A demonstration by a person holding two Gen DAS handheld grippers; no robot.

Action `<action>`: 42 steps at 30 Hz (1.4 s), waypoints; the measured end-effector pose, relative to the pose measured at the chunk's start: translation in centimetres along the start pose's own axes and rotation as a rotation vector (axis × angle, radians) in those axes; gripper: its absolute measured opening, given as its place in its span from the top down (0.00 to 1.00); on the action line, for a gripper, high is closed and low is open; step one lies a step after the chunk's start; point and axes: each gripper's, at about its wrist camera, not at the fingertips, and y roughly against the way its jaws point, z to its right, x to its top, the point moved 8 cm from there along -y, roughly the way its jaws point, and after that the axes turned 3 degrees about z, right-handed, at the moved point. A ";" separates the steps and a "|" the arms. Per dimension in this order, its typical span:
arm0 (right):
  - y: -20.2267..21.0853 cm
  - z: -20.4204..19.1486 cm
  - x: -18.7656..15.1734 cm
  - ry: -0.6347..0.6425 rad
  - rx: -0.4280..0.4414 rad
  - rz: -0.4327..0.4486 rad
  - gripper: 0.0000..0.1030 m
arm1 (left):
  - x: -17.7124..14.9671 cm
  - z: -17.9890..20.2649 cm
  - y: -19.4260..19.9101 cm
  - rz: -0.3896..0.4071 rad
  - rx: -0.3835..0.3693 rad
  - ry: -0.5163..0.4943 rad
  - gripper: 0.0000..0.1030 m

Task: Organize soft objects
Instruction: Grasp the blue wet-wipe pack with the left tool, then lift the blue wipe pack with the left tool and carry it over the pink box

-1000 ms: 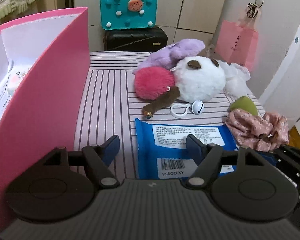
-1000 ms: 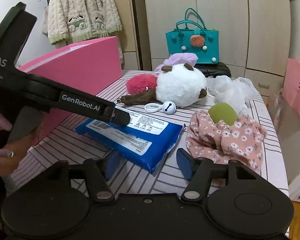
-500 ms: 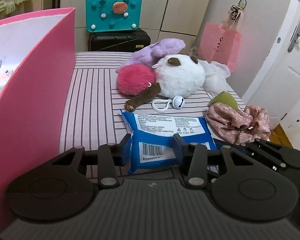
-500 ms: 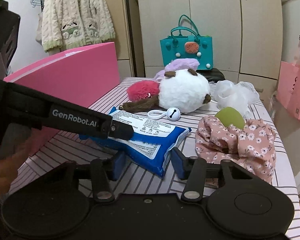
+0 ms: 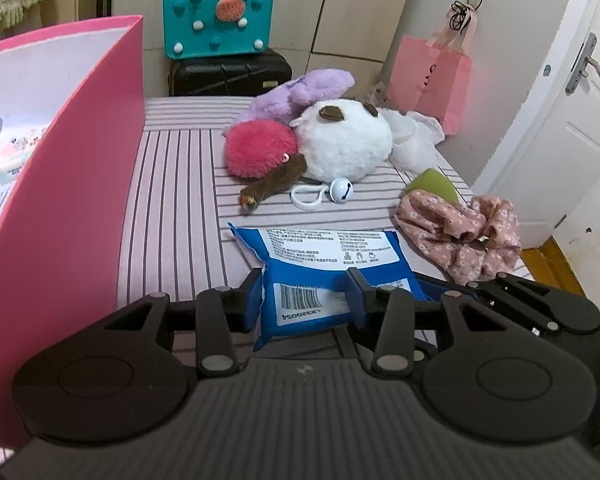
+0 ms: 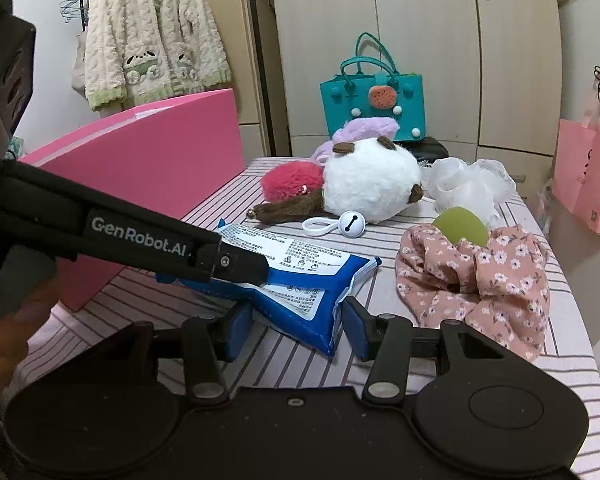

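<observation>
A blue wet-wipe pack (image 5: 324, 268) lies on the striped table. My left gripper (image 5: 306, 294) is shut on its near end and lifts that end slightly. My right gripper (image 6: 296, 326) has its jaws apart on either side of the pack's (image 6: 300, 280) other end; its grip cannot be told. Behind sit a white plush (image 5: 346, 142), a pink plush (image 5: 258, 150), a purple plush (image 5: 300, 92) and a floral cloth (image 5: 460, 236) with a green sponge (image 6: 460, 226). A pink box (image 5: 60, 208) stands at the left.
A white bell keyring (image 5: 338, 191) and a brown plush tail (image 5: 276, 182) lie mid-table. White netting (image 6: 468, 182) lies at the back right. A teal bag (image 5: 218, 20) on a black case and a pink paper bag (image 5: 428, 80) stand beyond the table.
My left gripper closed from open onto the blue pack's end. My right gripper's jaws narrowed around the other end. The pack's ends have risen slightly.
</observation>
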 end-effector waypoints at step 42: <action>10.7 -9.1 2.2 0.170 0.175 -0.152 0.47 | -2.9 0.0 15.7 -0.140 -0.071 -0.124 0.60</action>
